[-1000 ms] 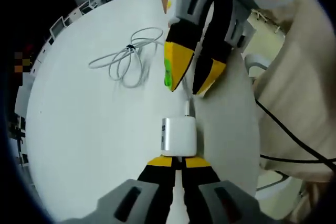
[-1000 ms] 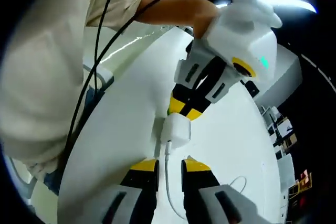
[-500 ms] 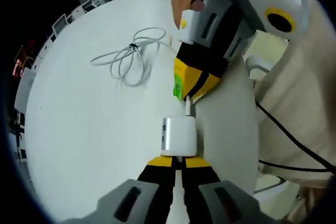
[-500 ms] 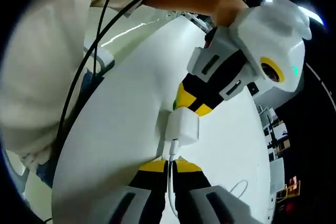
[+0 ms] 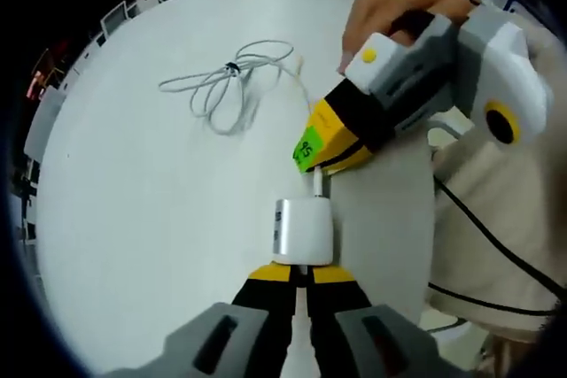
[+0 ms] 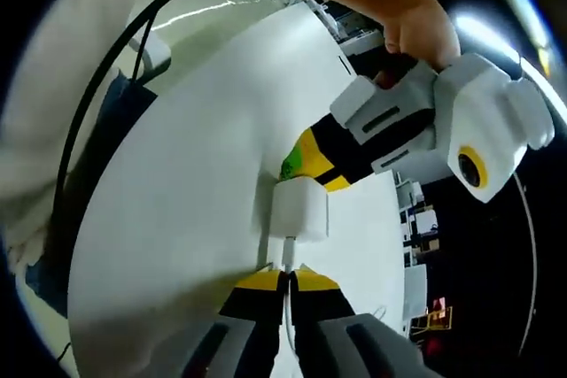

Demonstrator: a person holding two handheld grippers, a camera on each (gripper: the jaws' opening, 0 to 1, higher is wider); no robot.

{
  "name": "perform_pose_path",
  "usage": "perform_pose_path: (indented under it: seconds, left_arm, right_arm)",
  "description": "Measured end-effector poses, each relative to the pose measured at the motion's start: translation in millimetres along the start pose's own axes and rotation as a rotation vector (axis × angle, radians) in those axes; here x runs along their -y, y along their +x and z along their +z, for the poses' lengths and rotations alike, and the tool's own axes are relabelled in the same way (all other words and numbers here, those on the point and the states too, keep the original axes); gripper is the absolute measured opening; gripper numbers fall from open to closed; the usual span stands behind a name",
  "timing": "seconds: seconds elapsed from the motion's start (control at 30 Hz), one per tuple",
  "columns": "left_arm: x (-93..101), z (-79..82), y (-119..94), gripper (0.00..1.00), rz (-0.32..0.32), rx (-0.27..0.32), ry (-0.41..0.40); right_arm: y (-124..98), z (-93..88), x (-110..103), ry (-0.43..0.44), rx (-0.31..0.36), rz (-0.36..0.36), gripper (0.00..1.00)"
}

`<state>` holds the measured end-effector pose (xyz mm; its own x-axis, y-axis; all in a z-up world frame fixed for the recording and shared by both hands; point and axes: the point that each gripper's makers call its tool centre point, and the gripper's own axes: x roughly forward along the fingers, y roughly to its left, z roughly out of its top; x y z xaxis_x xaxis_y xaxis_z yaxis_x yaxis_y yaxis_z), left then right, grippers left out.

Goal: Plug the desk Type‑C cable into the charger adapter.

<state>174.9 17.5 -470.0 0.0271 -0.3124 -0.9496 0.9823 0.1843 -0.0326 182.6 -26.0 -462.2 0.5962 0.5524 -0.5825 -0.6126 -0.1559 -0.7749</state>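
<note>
L claw (image 5: pixel 303 273) clenched on charger adapter (image 5: pixel 302 231); R claw (image 6: pixel 286 277) pinches Type-C cable (image 5: pixel 232 86) plug at adapter's 12 o'clock, over white bench (image 5: pixel 142 219).

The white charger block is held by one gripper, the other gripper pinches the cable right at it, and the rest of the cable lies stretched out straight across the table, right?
Not quite: the left gripper view shows the rest of the cable lying in loose loops on the table, not straight. The left gripper does hold the charger block, and the right gripper pinches the cable beside it.
</note>
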Motion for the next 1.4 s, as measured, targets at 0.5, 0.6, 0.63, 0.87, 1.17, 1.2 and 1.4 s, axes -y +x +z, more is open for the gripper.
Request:
perform_pose_path:
  seconds: [0.5, 0.6, 0.63, 0.87, 1.17, 1.2, 1.4]
  left_arm:
    - [-3.6, -0.1, -0.1, 0.05, -0.012, 0.006, -0.060]
    - [-3.5, 1.3, 0.4, 0.05, -0.002, -0.009, -0.090]
    - [-4.1, 1.4, 0.4, 0.05, 0.004, -0.011, -0.089]
    - [-11.1, 1.6, -0.5, 0.04, 0.046, -0.022, -0.075]
    - [-15.3, 0.5, -1.2, 0.05, 0.047, -0.028, -0.004]
    - [-16.7, 1.2, -1.4, 0.05, 0.053, -0.028, 0.002]
    - [-20.1, -2.2, -3.6, 0.06, 0.042, -0.017, 0.101]
  right_arm:
    - [6.1, -0.5, 6.8, -0.048, -0.104, -0.085, 0.03]
    - [8.3, -3.8, 11.6, -0.064, -0.137, -0.109, 0.02]
    - [9.6, -4.3, 12.6, -0.056, -0.146, -0.114, 0.02]
    - [18.1, -4.0, 13.9, -0.082, -0.171, -0.095, 0.02]
    - [10.4, -6.3, 13.1, -0.075, -0.161, -0.117, 0.04]
    - [10.5, -6.5, 13.3, -0.083, -0.164, -0.118, 0.04]
    - [11.1, -8.5, 11.1, -0.020, -0.106, -0.080, 0.06]
